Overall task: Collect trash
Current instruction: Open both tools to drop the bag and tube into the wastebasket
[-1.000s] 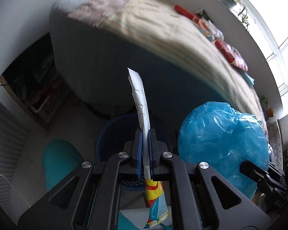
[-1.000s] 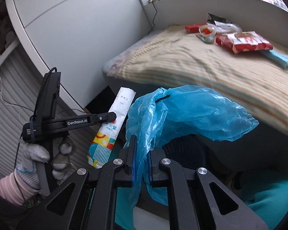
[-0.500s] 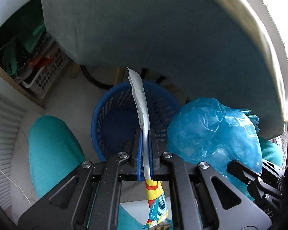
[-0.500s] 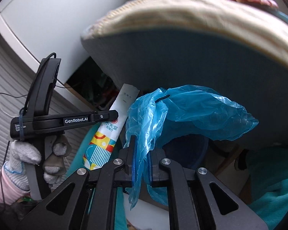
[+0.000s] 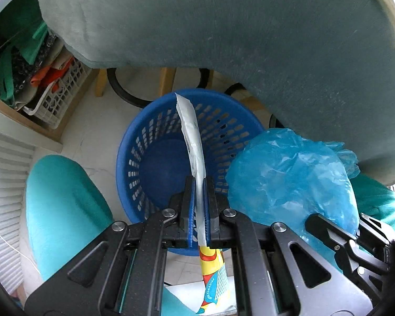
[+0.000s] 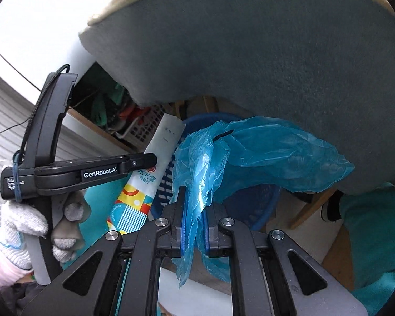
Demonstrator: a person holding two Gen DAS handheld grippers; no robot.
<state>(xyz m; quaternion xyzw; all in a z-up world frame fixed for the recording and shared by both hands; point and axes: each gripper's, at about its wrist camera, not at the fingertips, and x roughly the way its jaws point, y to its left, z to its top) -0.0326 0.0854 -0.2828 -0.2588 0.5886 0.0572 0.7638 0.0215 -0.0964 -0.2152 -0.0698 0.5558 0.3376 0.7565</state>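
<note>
My left gripper (image 5: 198, 181) is shut on a flat white wrapper (image 5: 193, 137) with a colourful printed end, held above the open blue perforated trash basket (image 5: 155, 142) on the floor. My right gripper (image 6: 194, 194) is shut on a crumpled blue plastic bag (image 6: 263, 155), held to the right of the basket (image 6: 252, 205). The bag (image 5: 292, 179) overlaps the basket's right rim in the left wrist view. The wrapper (image 6: 150, 173) and the left gripper (image 6: 144, 160) also show in the right wrist view.
A grey-green cloth-covered table edge (image 5: 223, 26) overhangs the basket. A white crate of clutter (image 5: 55, 84) sits in a low cabinet at left. Teal-clad knees (image 5: 60, 202) flank the basket. Wooden legs (image 5: 167, 79) stand behind it.
Both grippers have dropped below the table top and tilted down. The basket is now larger and centred under the wrapper. The bag stays beside it.
</note>
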